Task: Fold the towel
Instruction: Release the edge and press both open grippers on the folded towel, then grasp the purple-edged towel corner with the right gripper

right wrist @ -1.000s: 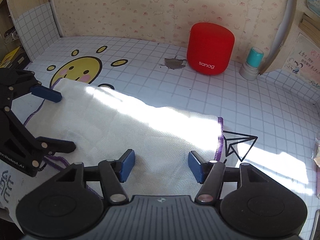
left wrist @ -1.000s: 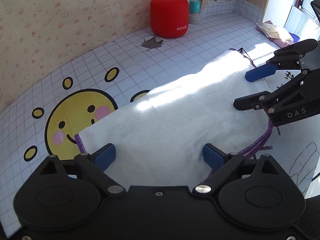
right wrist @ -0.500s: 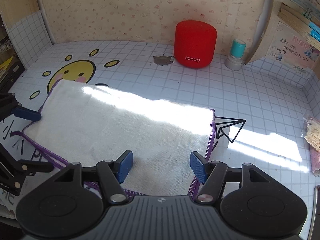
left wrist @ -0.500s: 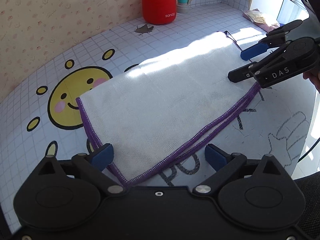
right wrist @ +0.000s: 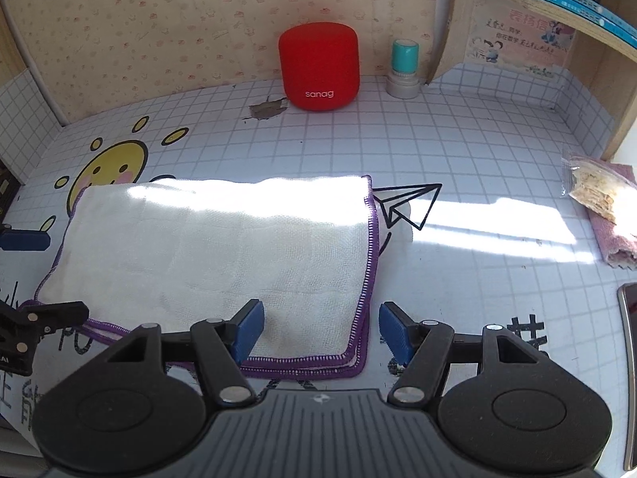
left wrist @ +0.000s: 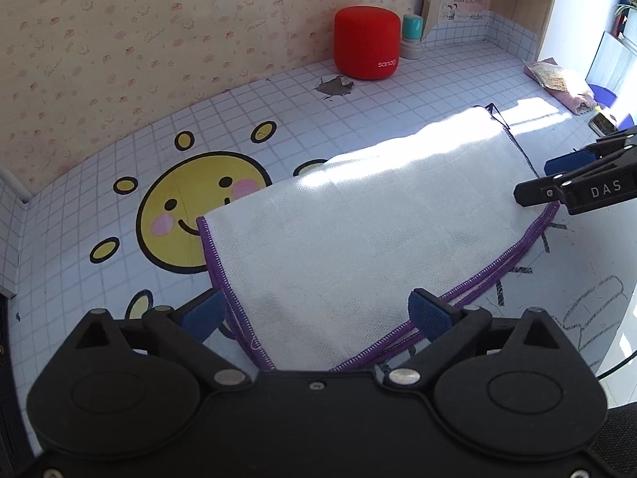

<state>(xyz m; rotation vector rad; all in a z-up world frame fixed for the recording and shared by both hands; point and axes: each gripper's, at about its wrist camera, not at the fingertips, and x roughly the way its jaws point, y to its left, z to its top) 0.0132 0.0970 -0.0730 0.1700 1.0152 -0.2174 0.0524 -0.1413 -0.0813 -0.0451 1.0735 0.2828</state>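
LEFT WRIST VIEW
Surface: table (left wrist: 418, 91) covered in a white sheet with a thin grid; a big yellow smiling sun (left wrist: 199, 215) is printed on it, with black scribbles near the front edge.
Room: pale wallpaper with small pink marks behind the table; a wooden shelf unit at the back corner, bright light to its side.
Towel: white towel (left wrist: 358, 239) with purple stitched edges lies folded double and flat, its far left corner overlapping the sun's cheek.
Left claw: left gripper (left wrist: 314, 312) spread wide, blue pads either side of the towel's near corner, not pressing it.
Right claw: right gripper (left wrist: 557, 177) enters from the side at the towel's far corner; from here I cannot tell its spread.
Around: red speaker (left wrist: 366, 47) against the wall beyond the towel, a teal-capped stamp (left wrist: 412, 38) touching close beside it; a torn patch (left wrist: 334, 87) in the sheet in front of the speaker.

RIGHT WRIST VIEW
Surface: same gridded sheet; a paper-plane drawing (right wrist: 410, 207) just beside the towel's right edge, sun strip across it.
Towel: folded, purple edges stacked at the near and right sides.
Right claw: jaws wide, pads straddling the towel's near right corner, gripping nothing.
Around: a snack bag (right wrist: 593, 187) on a pink cloth (right wrist: 613, 231) well apart from the towel, at the right; a dark flat device at the frame edge, partly cut off.
In the way: nothing lies on the towel.
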